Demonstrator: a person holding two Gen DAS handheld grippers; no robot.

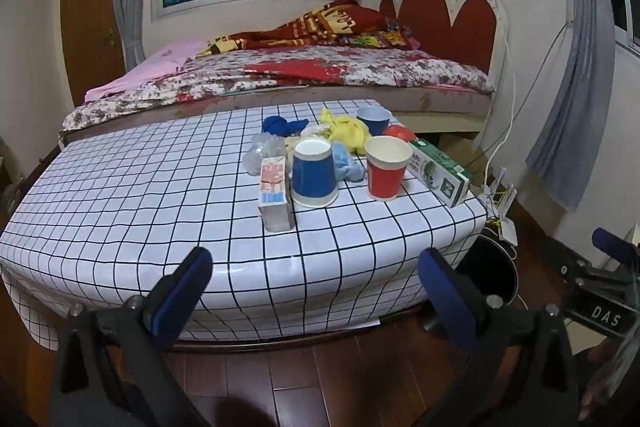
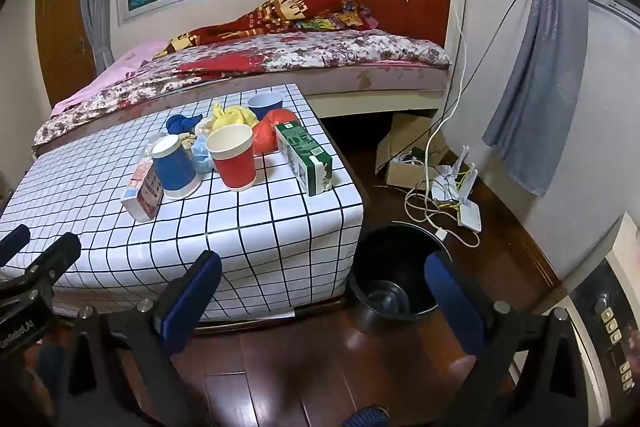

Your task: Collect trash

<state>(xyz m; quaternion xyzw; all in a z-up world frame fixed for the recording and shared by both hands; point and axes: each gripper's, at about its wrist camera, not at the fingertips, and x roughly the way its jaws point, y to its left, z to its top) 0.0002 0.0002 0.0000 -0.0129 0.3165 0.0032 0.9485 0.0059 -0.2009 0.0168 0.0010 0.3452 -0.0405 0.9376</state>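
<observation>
— Where do things stand?

— Both my claws, left claw (image 1: pixel 316 267) and right claw (image 2: pixel 324 273), hang spread apart and empty, short of the white grid-patterned surface (image 1: pixel 140 187).

— First move?

— I'd judge the upright red paper cup (image 2: pixel 234 163) easiest: pinch its rim, drop it into the round black bin (image 2: pixel 394 275) beside the surface.

— Count?

— Three cups, two cartons, several crumpled wads.

Black round trash bin (image 1: pixel 494 277) — mostly hidden behind the checkered tabletop (image 1: pixel 160 195) corner in left view. Crumpled clear plastic (image 1: pixel 262 151) partly covered by the small pink-and-white carton (image 1: pixel 275 193). Print on the green-and-white carton (image 2: pixel 306 157) too small to read — other gripper (image 1: pixel 608 279) cut by frame edge.
</observation>
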